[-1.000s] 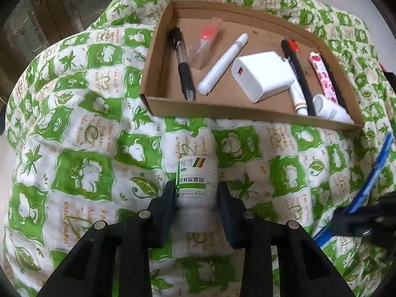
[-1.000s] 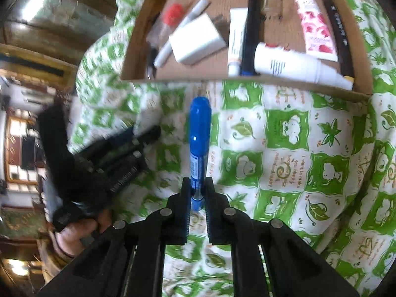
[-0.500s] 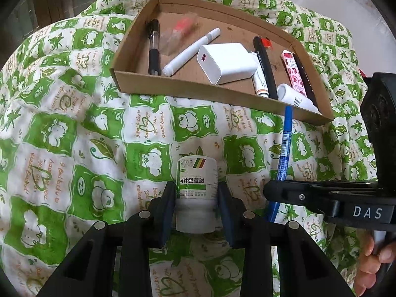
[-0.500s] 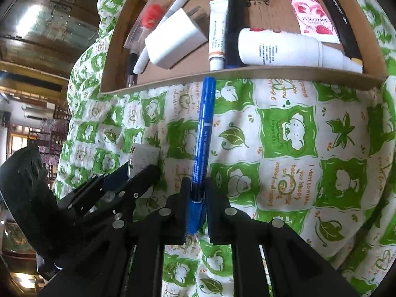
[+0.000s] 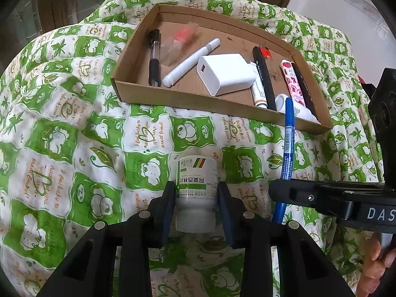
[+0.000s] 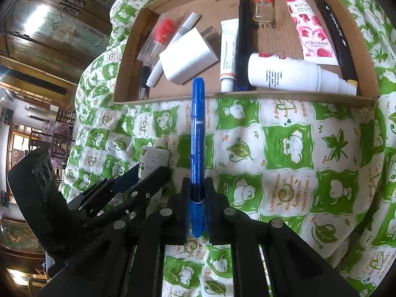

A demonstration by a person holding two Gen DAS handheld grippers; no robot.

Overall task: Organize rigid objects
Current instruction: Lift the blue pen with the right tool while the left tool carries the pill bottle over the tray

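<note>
1. My left gripper (image 5: 196, 198) pinches a white pill bottle (image 5: 196, 193) between its two fingers, held above the green-and-white patterned cloth (image 5: 74, 136), short of the cardboard tray (image 5: 198, 101).
2. My right gripper (image 6: 197, 198) is clamped on a blue marker (image 6: 197, 143) near its lower end; the marker points forward, and its tip reaches the tray's near wall in the right wrist view.
3. The two grippers sit side by side, the right one just beside the bottle in the left wrist view.
4. In the tray I see a white charger block (image 5: 225, 74) near the middle, with a white pen (image 5: 190, 65) and a black pen (image 5: 154, 57) to its left.
5. To the right of the charger lie a small white tube (image 6: 227, 57), a black marker (image 6: 243, 42), a lighter (image 6: 263, 5), a rose-printed tube (image 6: 311, 29) and a white spray bottle (image 6: 297, 75) lying across the near edge.
6. A clear item with a red cap (image 6: 159, 37) lies near the tray's left end.
</note>
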